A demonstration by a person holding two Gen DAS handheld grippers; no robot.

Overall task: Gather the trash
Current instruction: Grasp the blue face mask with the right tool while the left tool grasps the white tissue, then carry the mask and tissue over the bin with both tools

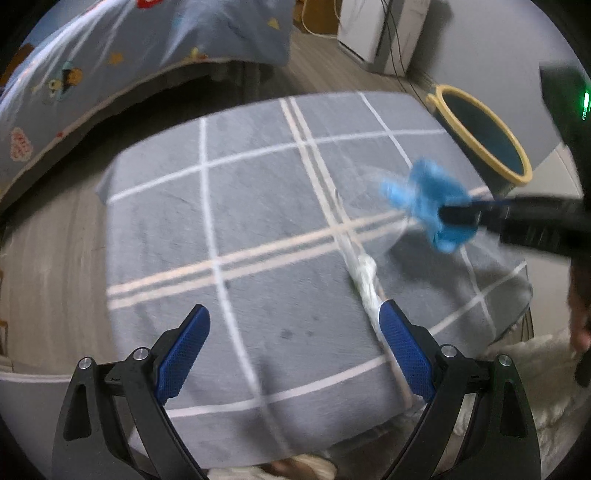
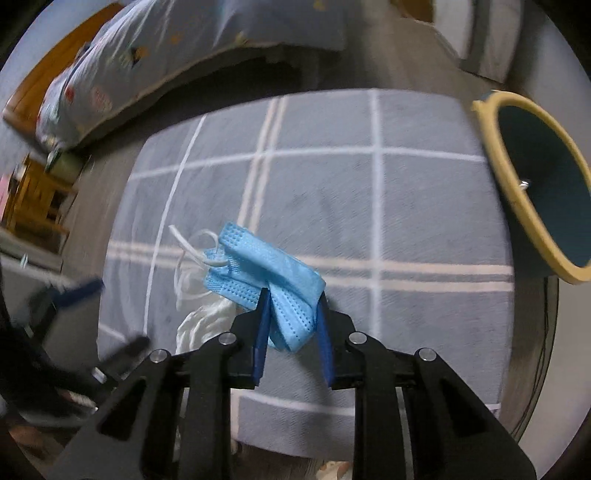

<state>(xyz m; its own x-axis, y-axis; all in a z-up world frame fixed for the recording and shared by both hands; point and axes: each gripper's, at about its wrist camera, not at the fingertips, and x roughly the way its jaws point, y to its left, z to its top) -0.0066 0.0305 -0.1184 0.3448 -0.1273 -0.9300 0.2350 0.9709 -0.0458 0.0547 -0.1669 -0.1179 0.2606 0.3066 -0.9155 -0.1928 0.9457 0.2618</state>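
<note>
Right gripper (image 2: 291,325) clenched on blue mask (image 2: 266,273), held above the bench (image 2: 424,206), near the bin (image 2: 495,155). Left gripper (image 1: 295,332) released, beside white wrapper (image 1: 364,280). Risk: thin pinch, mask slips or loops snag bin rim.

I see a grey blanket with white check lines (image 1: 258,206) covering the near surface. Wood-plank floor (image 1: 48,236) left of it and beyond. Far left, a bed with pale blue cartoon-print bedding (image 1: 110,55). Far right, white furniture with cables (image 1: 373,29) against a grey wall (image 1: 491,48). Wooden shelving (image 2: 33,199) at left edge.
</note>
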